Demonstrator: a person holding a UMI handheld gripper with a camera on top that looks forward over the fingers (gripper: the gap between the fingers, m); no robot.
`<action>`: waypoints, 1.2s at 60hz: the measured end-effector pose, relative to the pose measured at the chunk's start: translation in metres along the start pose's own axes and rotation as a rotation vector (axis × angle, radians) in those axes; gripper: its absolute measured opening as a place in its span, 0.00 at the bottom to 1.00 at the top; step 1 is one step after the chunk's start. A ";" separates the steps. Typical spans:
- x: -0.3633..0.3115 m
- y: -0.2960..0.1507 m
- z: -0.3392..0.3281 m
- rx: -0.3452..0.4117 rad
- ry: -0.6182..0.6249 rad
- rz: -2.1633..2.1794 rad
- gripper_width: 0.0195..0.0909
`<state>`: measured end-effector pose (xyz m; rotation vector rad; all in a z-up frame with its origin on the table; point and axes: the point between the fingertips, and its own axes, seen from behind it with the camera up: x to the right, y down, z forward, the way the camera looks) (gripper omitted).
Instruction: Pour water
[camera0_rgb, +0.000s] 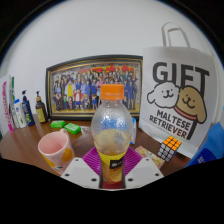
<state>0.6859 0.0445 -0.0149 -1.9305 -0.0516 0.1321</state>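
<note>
- This looks like a lived-in room of a home, or perhaps a small informal office; which of the two cannot be settled.
- A wooden bench (20, 145) stands against a plain pale wall (90, 35).
- A framed group photograph (92, 88) in a gilt frame leans against that wall, a personal keepsake.
- A white paper gift bag (180, 95) printed with cartoon dogs stands beside the frame.
- Everyday clutter shares the bench: a pink cup (54, 150), a puzzle cube (171, 147), small green items (66, 127), and several bottles and tubes (22, 108) at the far side.
</note>
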 end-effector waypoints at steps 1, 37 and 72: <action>0.000 -0.001 0.000 0.006 0.000 0.002 0.10; -0.049 -0.034 -0.181 -0.132 0.163 0.008 0.93; -0.180 -0.030 -0.417 -0.152 0.208 0.002 0.92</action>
